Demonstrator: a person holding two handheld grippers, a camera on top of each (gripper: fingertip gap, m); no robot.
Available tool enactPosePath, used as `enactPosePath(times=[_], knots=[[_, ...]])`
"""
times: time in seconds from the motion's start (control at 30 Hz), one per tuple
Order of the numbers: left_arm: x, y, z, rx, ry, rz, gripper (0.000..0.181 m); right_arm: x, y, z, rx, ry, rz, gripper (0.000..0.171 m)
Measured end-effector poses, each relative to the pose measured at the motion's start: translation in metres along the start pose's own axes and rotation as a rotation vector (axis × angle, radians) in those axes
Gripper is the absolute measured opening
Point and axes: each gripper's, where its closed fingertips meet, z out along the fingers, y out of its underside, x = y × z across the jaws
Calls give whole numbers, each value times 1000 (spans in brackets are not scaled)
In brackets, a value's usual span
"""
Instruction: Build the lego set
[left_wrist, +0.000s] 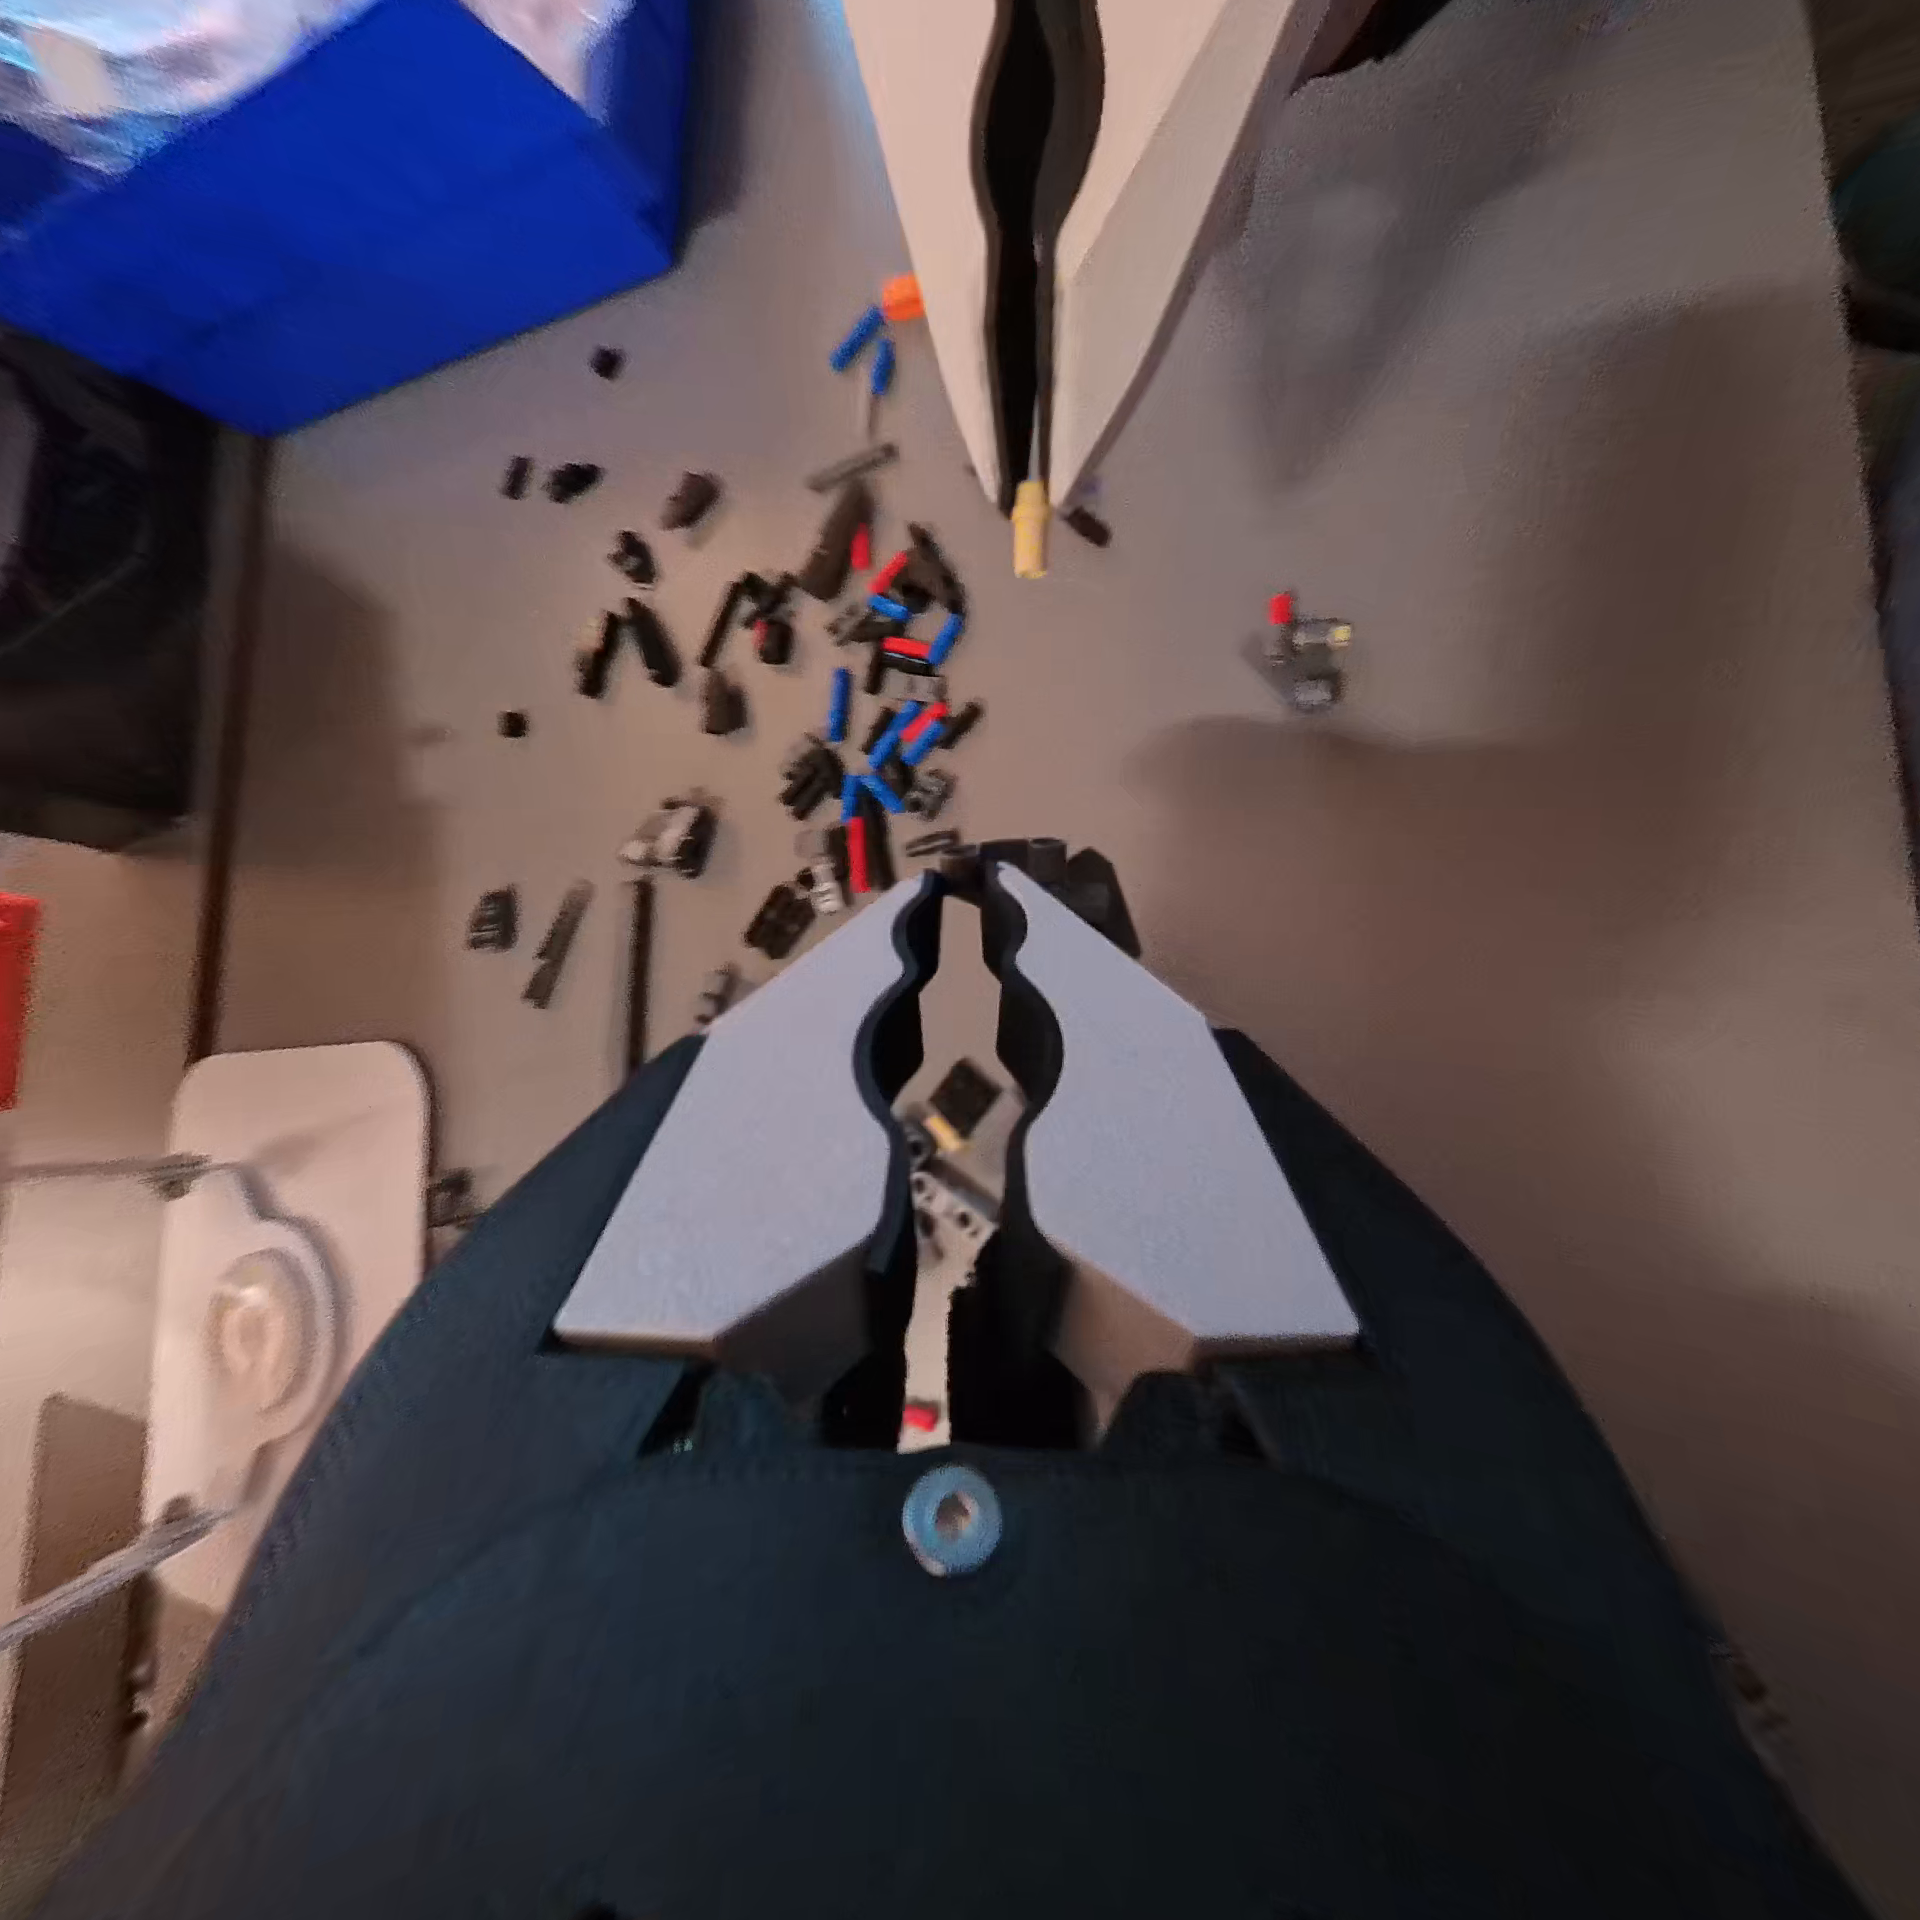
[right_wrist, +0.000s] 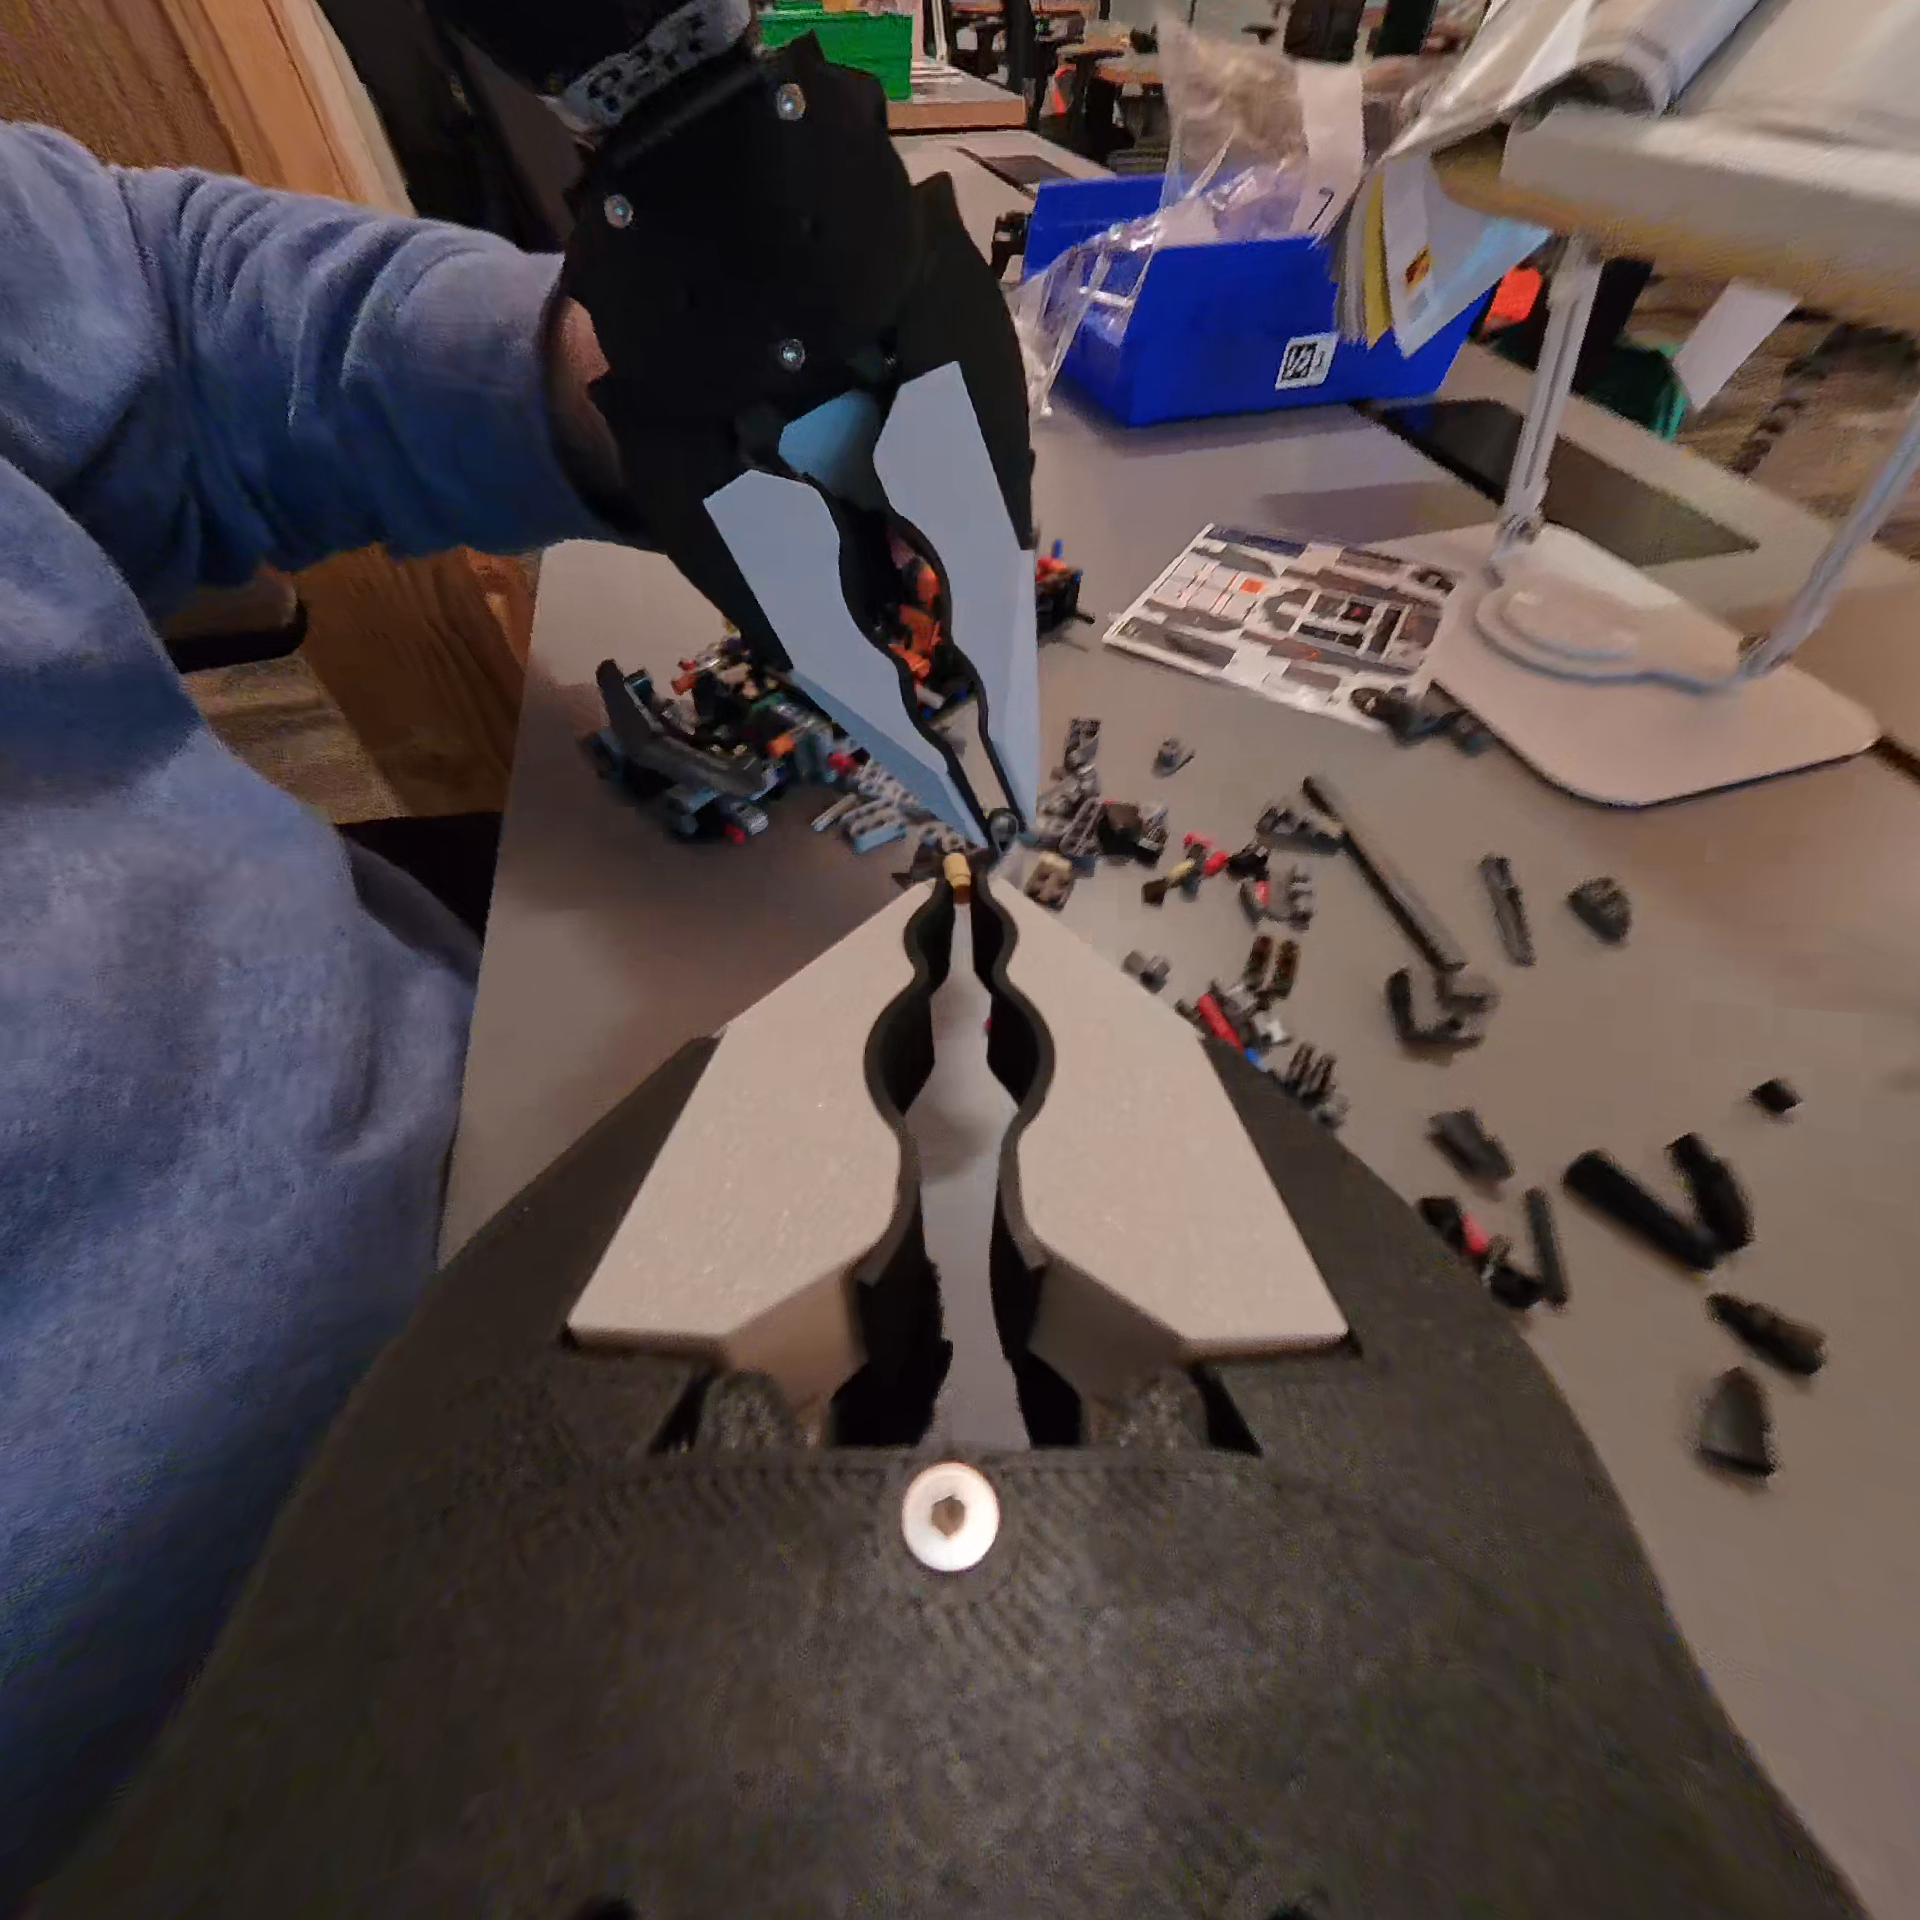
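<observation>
In the left wrist view, the left tool (left_wrist: 961, 883) pinches a small black piece (left_wrist: 1044, 857) above the scattered lego pieces (left_wrist: 873, 665) on the desk (left_wrist: 1455, 935). In the right wrist view, the right tool (right_wrist: 961, 896) clamps a tan pin (right_wrist: 956, 871), tip to tip with the left tool; the half-built model (right_wrist: 717, 748) sits behind.

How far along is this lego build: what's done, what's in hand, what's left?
Done: a partly built black model stands on the table. In hand: the right gripper is shut on a tan pin, and the left gripper pinches a small black piece. Left: many loose black, blue and red pieces lie scattered, so much remains.
</observation>
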Motion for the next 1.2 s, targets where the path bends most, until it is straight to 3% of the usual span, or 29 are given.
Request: enactPosePath(times=[0.23,0.4,1.2], knots=[[-53,-21,-37,89,-135,38,5,28,-61,17,-20,52,-174,0],[-75,-29,-55,101,-221,96,5,42,-83,29,-58,105,-258,0],[-107,-19,-70,87,-292,91,6,74,-99,59,-188,221,-437,0]])
